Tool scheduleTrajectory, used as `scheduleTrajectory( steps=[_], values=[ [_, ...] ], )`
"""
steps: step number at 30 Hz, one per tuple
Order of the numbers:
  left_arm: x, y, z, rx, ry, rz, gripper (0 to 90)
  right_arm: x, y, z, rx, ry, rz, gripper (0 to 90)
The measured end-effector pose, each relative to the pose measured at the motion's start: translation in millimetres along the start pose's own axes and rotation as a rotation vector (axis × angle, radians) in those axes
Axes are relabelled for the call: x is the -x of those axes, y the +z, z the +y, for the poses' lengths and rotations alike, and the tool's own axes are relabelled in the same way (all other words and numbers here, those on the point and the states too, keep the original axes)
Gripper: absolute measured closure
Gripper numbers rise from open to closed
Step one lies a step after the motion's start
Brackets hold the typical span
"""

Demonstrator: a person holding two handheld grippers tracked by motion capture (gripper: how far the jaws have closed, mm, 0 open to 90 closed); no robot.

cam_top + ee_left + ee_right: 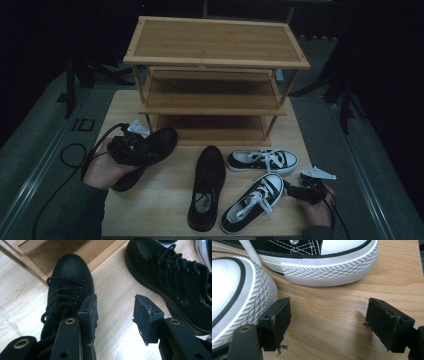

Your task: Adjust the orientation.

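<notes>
A black mesh shoe (162, 142) lies at the table's left, its toe toward the rack. My left gripper (145, 149) hovers over its heel end. In the left gripper view the jaws (115, 305) stand open with bare table between them, and the left pad (88, 312) sits beside the shoe (67, 282). A second black shoe (207, 187) (175, 277) lies in the middle. Two black-and-white canvas sneakers (262, 161) (252, 202) lie at the right. My right gripper (290, 187) (328, 312) is open at the nearer sneaker's toe (234, 295), holding nothing.
A three-tier wooden shoe rack (215, 60) stands at the back of the wooden table (160, 200), all its shelves bare. A black cable (75, 160) trails off the table's left edge. Dark floor surrounds the table.
</notes>
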State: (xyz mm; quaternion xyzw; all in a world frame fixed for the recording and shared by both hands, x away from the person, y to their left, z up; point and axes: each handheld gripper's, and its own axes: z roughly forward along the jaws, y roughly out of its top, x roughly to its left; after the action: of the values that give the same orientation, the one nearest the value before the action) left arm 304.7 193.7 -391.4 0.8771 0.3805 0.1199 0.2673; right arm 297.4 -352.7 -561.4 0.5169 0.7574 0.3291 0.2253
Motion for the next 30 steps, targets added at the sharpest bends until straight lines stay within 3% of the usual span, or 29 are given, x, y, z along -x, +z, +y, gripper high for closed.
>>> scheduleTrajectory(
  steps=[9, 19, 30],
  values=[
    [4.8, -0.8, 3.0, 0.022, -0.003, -0.039, 54.2, 0.0, 0.0, 0.0, 0.0, 0.0, 0.0, 20.1],
    [15.1, 1.0, 8.2, 0.018, 0.025, -0.072, 54.2, 0.0, 0.0, 0.0, 0.0, 0.0, 0.0, 20.1],
    [21.8, 3.4, 9.2, 0.006, 0.037, -0.086, 54.2, 0.0, 0.0, 0.0, 0.0, 0.0, 0.0, 20.1]
  ],
)
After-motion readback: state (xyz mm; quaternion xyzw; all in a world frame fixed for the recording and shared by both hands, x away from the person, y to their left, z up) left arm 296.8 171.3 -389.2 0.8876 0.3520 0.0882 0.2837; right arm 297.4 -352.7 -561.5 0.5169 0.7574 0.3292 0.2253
